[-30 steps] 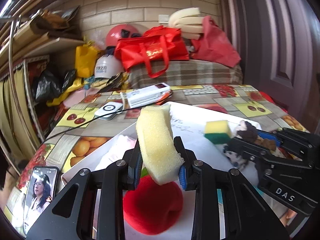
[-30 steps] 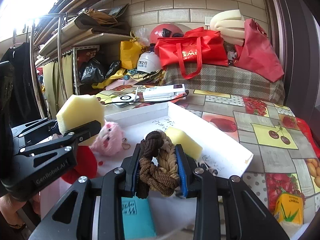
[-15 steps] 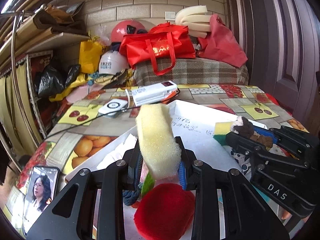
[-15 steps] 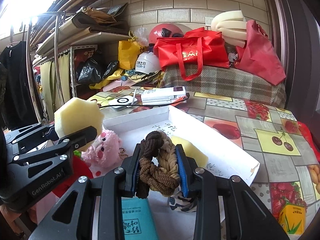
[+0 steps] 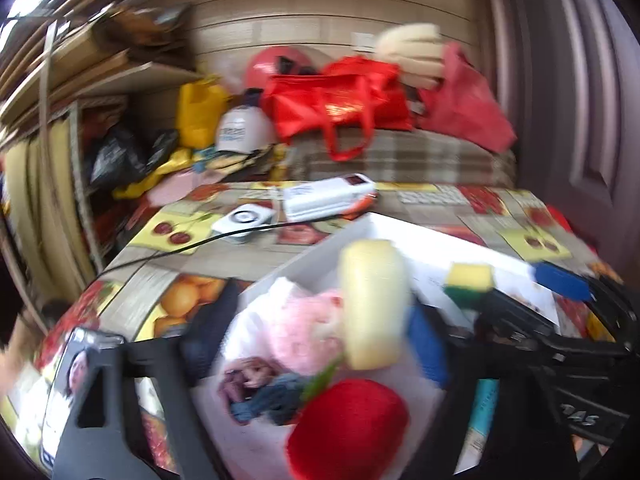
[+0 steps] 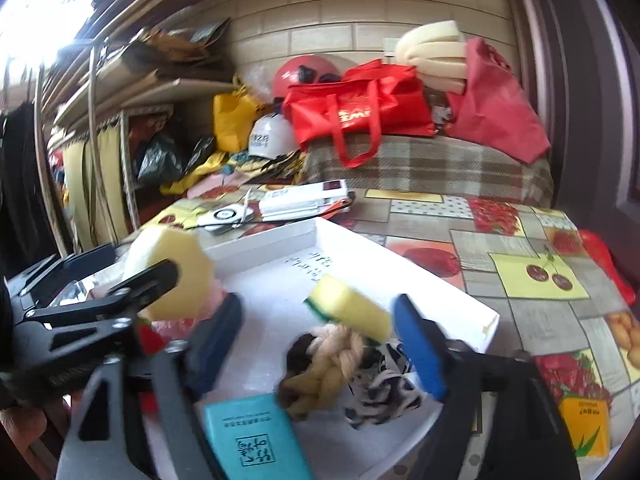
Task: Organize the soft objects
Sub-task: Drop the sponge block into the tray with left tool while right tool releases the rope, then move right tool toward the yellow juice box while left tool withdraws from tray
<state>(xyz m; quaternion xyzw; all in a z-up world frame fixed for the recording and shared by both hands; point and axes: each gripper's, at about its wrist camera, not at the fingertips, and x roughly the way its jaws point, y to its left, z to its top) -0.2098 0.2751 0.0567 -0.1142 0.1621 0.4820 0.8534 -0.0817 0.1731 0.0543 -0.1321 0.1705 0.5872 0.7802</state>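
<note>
The left gripper point(image 5: 312, 344) is opening, jaws spread wide. The pale yellow foam sponge point(image 5: 372, 304), a thick rounded block, stands upright between them above the white tray point(image 6: 400, 256), apparently touching neither pad. The right gripper point(image 6: 320, 340) is opening too; the braided brown-and-tan rope toy point(image 6: 320, 368) lies loose in the tray between its blue pads point(image 6: 420, 344).
</note>
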